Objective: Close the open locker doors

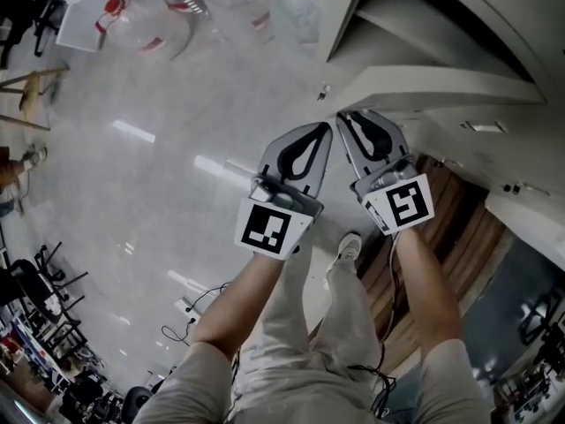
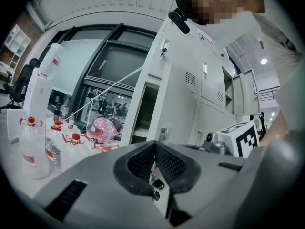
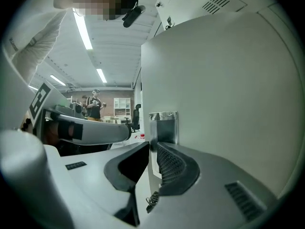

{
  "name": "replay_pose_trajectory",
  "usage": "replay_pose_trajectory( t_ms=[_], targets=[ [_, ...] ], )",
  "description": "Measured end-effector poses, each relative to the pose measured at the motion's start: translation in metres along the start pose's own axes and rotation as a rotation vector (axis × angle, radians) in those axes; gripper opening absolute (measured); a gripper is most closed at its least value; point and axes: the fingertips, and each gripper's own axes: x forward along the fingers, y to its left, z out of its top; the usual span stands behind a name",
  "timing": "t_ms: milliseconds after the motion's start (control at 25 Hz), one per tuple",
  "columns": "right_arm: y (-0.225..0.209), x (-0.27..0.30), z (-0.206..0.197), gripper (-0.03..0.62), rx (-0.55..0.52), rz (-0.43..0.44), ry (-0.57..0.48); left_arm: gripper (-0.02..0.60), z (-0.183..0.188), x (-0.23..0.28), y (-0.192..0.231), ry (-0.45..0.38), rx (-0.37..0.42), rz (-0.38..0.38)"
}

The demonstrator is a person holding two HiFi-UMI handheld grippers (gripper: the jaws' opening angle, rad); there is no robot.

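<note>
Farthest left of the open locker door (image 3: 224,89), water bottles (image 2: 33,142) and a pink helmet (image 2: 102,129) were seen on the floor, well apart from it. Next came the left gripper (image 2: 155,144), held just beside the door's free edge on its left. Its fingertips were brought together with nothing pinched between them. The right gripper (image 3: 153,147) was set directly on that edge and was judged the nearer of the two. The edge, its long axis upright, was passed between the fingers (image 3: 174,168) just below the metal latch plate (image 3: 163,124). The narrow gap was filled by it, so the fingers were judged clamped on the door. A key ring (image 3: 151,202) was seen hanging below the grip. The door's broad face was spread to the right of the fingers, and the locker bank (image 2: 209,80) was seen beyond. The door was therefore judged ready to be swung toward the bank by the right hand.
</note>
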Motion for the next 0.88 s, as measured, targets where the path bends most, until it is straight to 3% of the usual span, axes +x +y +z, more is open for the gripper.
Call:
replay_pose_trajectory(
  t_ms=[880],
  targets=[
    [-0.051,0.050,0.008,0.049,-0.025,-0.257,0.005,0.002,0.015,0.036,0.054,0.003,-0.004,-0.034]
  ],
)
